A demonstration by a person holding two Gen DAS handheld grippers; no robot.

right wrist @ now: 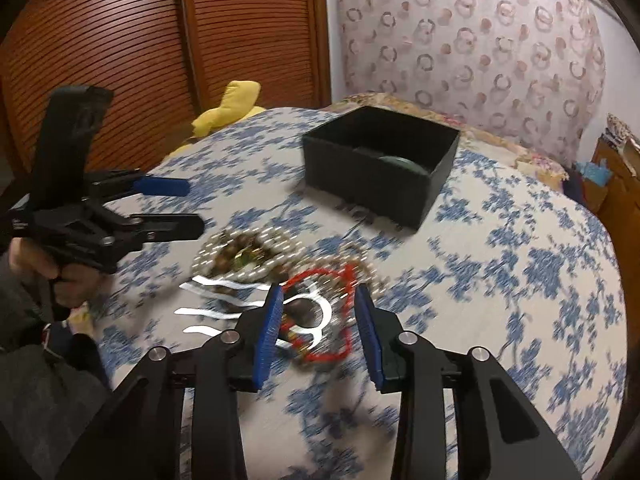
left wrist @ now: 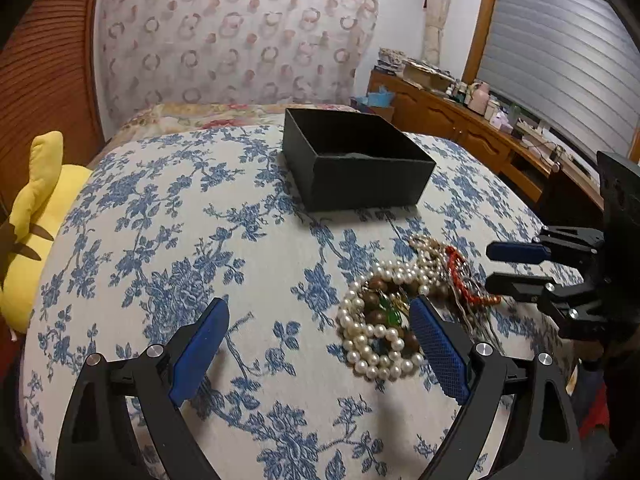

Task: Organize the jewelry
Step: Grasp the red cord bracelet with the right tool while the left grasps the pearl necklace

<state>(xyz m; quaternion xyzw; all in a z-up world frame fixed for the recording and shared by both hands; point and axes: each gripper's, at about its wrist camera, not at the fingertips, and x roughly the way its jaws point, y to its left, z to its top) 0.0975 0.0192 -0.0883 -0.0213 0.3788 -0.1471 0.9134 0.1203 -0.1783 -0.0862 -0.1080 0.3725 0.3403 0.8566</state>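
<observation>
A heap of jewelry (left wrist: 404,304) lies on the bed (left wrist: 200,240), which has a white cover printed with blue flowers, not far from its near edge. In the heap there is a string of white pearls (left wrist: 372,340) coiled several times, some brown wooden beads (left wrist: 376,304) with green stones inside the coil, and a red bead strand (left wrist: 460,276) on the side toward the dresser. A black open box (left wrist: 352,160) stands further back, near the middle of the bed and apart from the heap. The left gripper (left wrist: 316,340) has its jaws spread wide; one blue pad is just beside the pearls. The right gripper (right wrist: 320,332) has its jaws half spread around the red strand; its view is blurred, so whether the pads touch it I cannot tell.
</observation>
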